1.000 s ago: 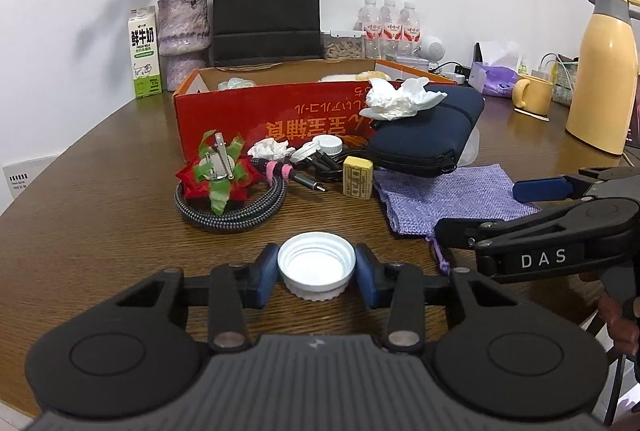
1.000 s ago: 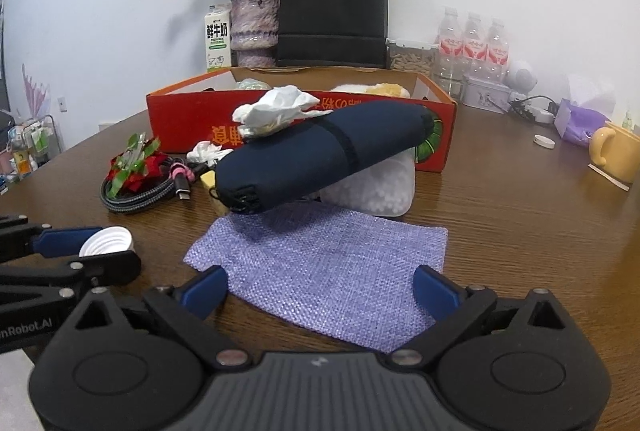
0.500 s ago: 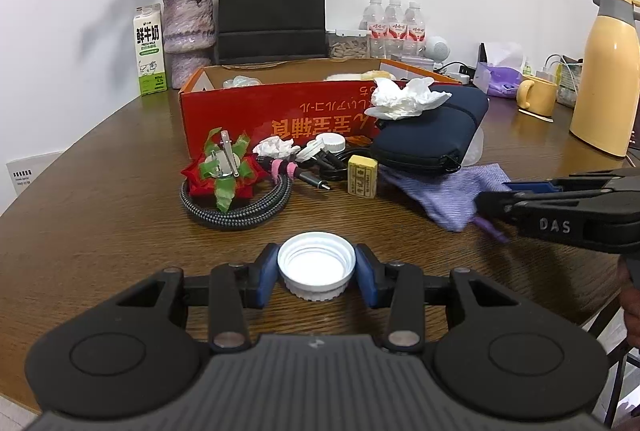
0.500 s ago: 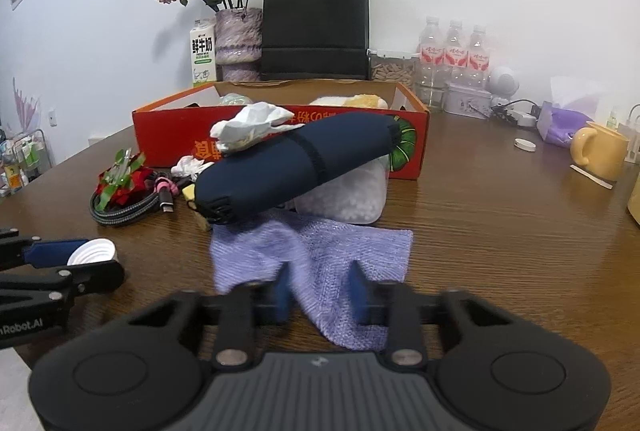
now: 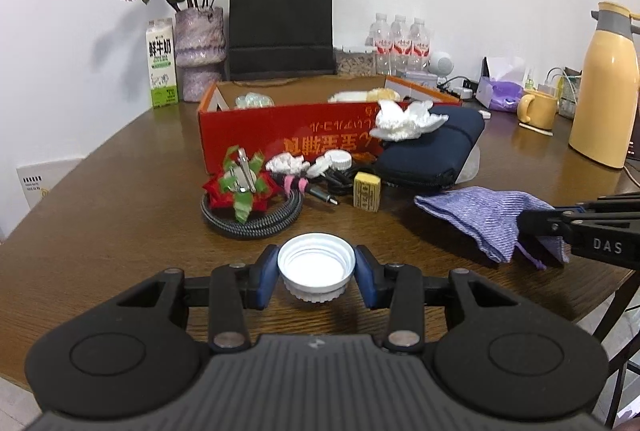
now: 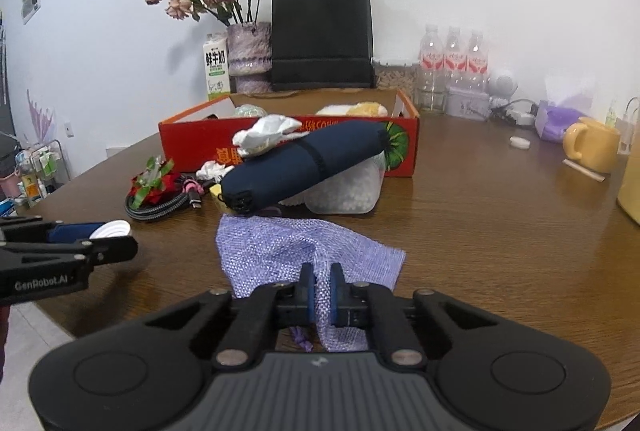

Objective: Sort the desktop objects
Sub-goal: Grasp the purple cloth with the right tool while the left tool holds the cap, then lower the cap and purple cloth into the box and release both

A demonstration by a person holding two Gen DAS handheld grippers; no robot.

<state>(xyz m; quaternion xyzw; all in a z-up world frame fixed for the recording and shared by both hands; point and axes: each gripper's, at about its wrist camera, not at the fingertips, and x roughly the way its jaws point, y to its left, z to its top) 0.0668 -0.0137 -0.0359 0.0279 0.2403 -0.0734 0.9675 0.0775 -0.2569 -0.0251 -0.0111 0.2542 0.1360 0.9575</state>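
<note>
My left gripper point(image 5: 316, 273) is shut on a white bottle cap point(image 5: 316, 265), held a little above the wooden table near its front edge. My right gripper point(image 6: 321, 293) is shut on the near edge of a purple woven pouch point(image 6: 296, 251), which bunches up between the blue pads and trails onto the table. In the left wrist view the purple pouch point(image 5: 484, 213) hangs from the right gripper at the far right. Behind lie a navy zip case point(image 6: 304, 161) with crumpled tissue point(image 6: 266, 133) on it, and a red cardboard box point(image 5: 288, 135).
A coiled cable with a red-green bow point(image 5: 244, 191), a yellow eraser point(image 5: 366, 191) and small caps sit before the box. A clear tub point(image 6: 348, 191) lies under the navy case. A vase, milk carton, black bag, water bottles, yellow mug point(image 6: 592, 145) and thermos point(image 5: 604, 87) stand further back.
My right gripper went from wide open to shut on the purple pouch and pulled it back towards the table's front edge, bunching the cloth. The left gripper kept still with the cap.
</note>
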